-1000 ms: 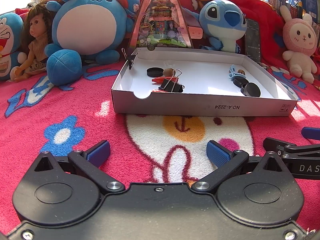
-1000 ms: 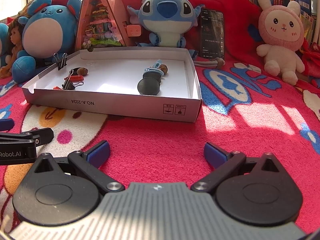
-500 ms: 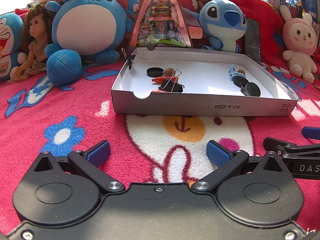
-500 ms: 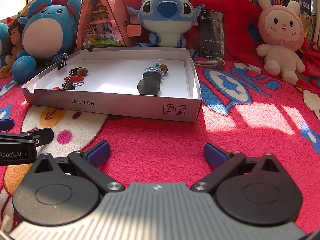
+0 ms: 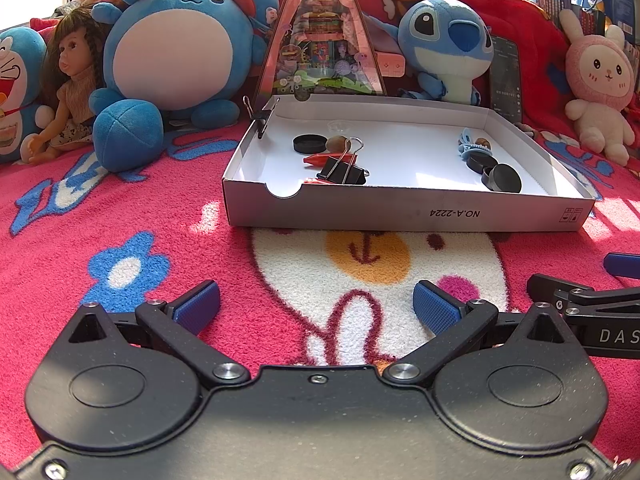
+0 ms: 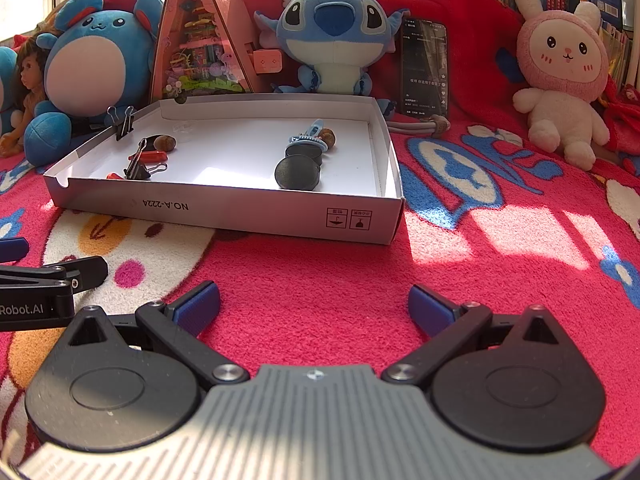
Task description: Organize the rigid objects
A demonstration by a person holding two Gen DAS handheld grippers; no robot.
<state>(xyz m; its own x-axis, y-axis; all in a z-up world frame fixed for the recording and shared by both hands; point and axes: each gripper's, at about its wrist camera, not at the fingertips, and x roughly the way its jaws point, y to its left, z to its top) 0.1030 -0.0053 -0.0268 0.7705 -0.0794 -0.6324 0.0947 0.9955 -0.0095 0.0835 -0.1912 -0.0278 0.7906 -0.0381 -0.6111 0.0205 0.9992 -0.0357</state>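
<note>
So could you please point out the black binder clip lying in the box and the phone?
black binder clip point(image 5: 344, 171), left wrist view, on its black body.
phone point(image 6: 425, 67), right wrist view, on its screen.

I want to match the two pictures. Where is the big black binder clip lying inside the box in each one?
Left wrist view: the black binder clip lies left of centre, near the white box's front wall.
Right wrist view: the same clip is in the box's near left corner.
Shared landmark: the blue Stitch plush behind the box.
</note>
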